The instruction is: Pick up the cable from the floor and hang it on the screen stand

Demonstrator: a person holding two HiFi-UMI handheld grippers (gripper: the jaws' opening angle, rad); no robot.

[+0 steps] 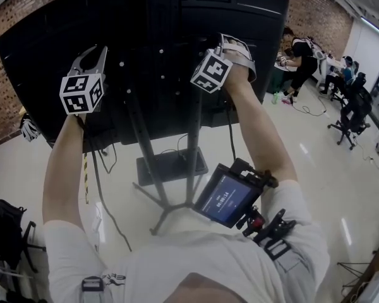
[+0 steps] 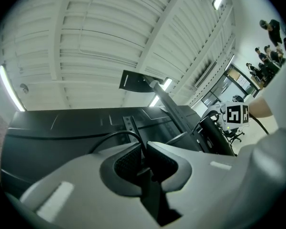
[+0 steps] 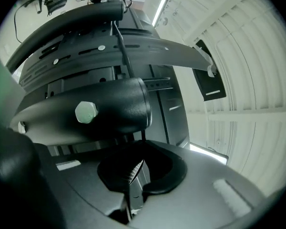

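Up by the stand's [image 1: 191, 156] top, the left gripper [image 2: 144, 144] and right gripper [image 3: 142, 149] each have jaws clamped on the cable [image 2: 115, 133].

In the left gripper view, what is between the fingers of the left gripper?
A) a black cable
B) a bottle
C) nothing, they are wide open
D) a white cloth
A: the left gripper is closed on a thin black cable that arcs up before the dark back of the screen.

Two hand-held grippers [image 1: 93, 55] [image 1: 237, 44], one screen stand [image 1: 192, 134].
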